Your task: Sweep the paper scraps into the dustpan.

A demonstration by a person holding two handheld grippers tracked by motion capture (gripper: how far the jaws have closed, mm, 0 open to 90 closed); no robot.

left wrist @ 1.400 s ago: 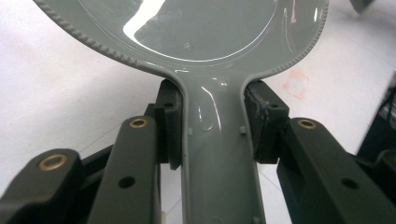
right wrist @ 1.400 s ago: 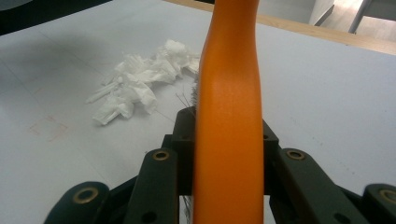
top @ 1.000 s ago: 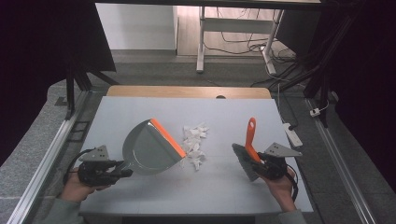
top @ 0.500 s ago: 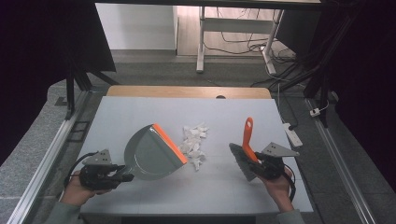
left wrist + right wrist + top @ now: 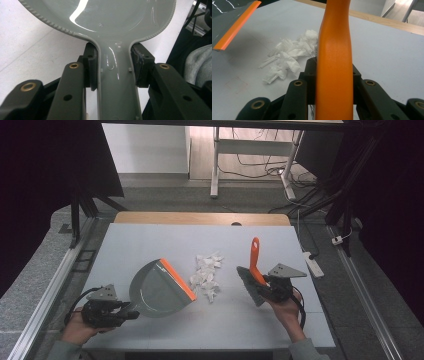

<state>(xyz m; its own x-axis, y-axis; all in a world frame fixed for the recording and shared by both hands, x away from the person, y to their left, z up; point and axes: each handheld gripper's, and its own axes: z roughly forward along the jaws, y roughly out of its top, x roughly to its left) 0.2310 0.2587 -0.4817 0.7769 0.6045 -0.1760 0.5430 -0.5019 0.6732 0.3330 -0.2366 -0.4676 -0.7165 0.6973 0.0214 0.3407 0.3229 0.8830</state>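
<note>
I am clamping my left gripper (image 5: 131, 312) on the dustpan (image 5: 160, 288) handle, just left of the paper (image 5: 207, 275); my right gripper (image 5: 262, 285) is gripping the brush (image 5: 254, 270), right of the paper.

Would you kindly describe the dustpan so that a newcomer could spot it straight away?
Start at the grey table and look to its near left part. There the left tool grips a handle leading to the dustpan, a rounded grey scoop. Its bright orange lip, facing the white paper scraps, sets it apart from the orange-handled brush.
</note>
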